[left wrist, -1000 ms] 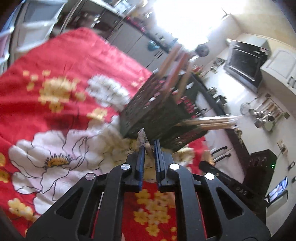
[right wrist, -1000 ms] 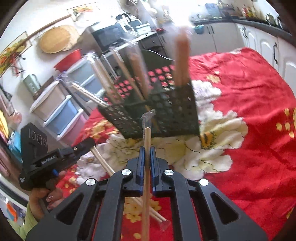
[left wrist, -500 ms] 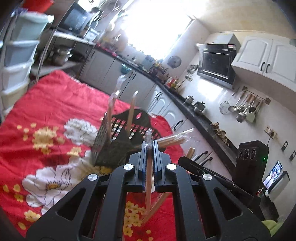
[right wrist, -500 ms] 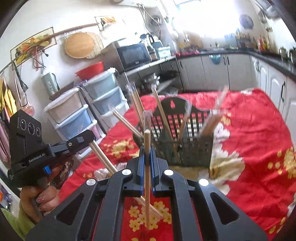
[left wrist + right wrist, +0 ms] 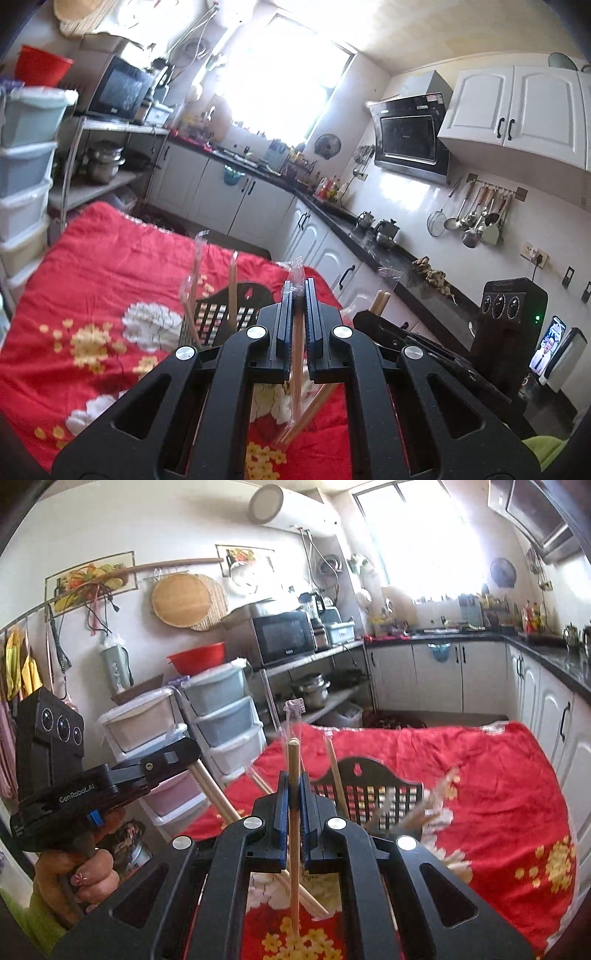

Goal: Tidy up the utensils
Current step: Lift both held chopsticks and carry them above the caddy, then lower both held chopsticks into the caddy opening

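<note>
While our left gripper (image 5: 295,295) and right gripper (image 5: 291,786) each stay clamped on wrapped chopsticks (image 5: 294,812) above the red cloth (image 5: 498,775), near the utensil basket (image 5: 369,779), we judge them light, stiff, slippery; mid-shaft grips suit.

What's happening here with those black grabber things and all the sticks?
A person is sorting wrapped chopsticks into a black utensil basket that stands on a table under a red flowered cloth. They hold a two-fingered tool in each hand. The right tool is shut on a wrapped pair, held upright. The left tool is shut on another wrapped pair. Both hang above the cloth, on the near side of the basket, which already holds several sticks.
</note>
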{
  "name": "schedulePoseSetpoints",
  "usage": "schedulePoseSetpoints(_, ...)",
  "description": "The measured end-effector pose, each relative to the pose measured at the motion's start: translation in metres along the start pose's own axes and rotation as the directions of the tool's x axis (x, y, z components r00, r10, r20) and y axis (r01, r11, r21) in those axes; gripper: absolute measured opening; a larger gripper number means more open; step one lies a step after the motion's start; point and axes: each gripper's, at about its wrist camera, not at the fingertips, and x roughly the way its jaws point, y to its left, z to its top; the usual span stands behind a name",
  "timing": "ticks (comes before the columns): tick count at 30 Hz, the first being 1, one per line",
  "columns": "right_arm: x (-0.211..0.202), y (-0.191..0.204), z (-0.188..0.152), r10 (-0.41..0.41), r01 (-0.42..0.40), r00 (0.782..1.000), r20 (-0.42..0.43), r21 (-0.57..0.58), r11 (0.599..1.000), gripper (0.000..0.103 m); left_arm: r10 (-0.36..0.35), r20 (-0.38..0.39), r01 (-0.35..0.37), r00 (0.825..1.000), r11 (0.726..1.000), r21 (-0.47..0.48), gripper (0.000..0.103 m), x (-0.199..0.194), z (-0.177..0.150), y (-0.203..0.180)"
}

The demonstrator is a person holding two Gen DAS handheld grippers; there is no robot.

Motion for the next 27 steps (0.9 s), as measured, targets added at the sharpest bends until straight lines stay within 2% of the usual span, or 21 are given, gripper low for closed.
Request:
schedulePoseSetpoints(5, -0.001, 0.003, 0.013, 0.001, -0.001, 0.999, 0.036, -0.015, 1.000, 0.006, 0.012, 0.040, -0.014, 0.999, 0.999, 0.044, 0.003, -0.001, 0.014, -0.009)
schedulePoseSetpoints(14, -0.006, 0.000, 0.047, -0.022, 0.025, 0.991, 0.135, -0.024, 0.999, 0.006, 0.044, 0.120, -0.052, 0.992, 0.997, 0.060, 0.003, 0.000, 0.044, -0.009)
schedulePoseSetpoints(23, -0.006, -0.027, 0.077, -0.091, 0.091, 0.964, 0.251, 0.011, 0.996, 0.006, 0.143, 0.206, -0.161, 0.968, 0.984, 0.077, 0.003, 0.005, 0.063, -0.007)
schedulePoseSetpoints(27, 0.000, -0.042, 0.079, -0.124, 0.120, 0.953, 0.277, 0.032, 0.992, 0.006, 0.185, 0.214, -0.204, 0.959, 0.976, 0.071, 0.003, 0.012, 0.063, 0.000)
